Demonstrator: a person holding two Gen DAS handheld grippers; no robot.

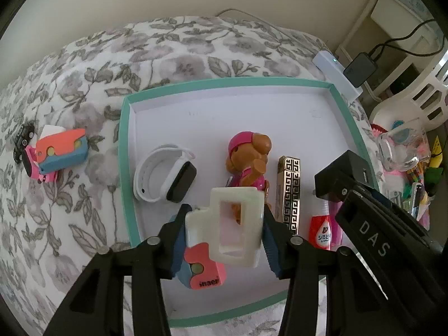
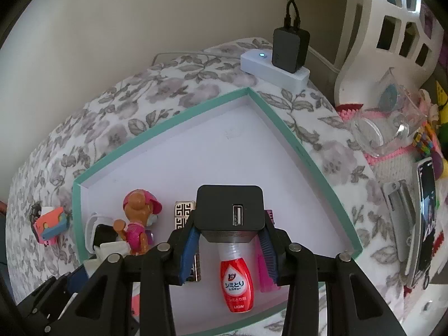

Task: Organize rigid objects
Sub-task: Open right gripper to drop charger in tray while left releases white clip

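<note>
Above the tray (image 1: 126, 151), left gripper (image 1: 222, 233) is gripping a white block (image 1: 238, 224); right gripper (image 2: 229, 247) is clamping a charger (image 2: 229, 210) beside the bottle (image 2: 236, 282).

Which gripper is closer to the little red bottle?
Right. The right gripper, holding a black USB charger block, hovers directly above the small red plastic bottle. The left gripper is off to the side, past the gold patterned bar.

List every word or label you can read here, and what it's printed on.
"DAS": white letters on the right gripper body.
"inaer", last letter unclear: on the pink and blue block.
"LION": foot of the red bottle label; the Japanese lettering above it reads "シミとり", smaller lines too blurred.
Nothing else is legible.
</note>
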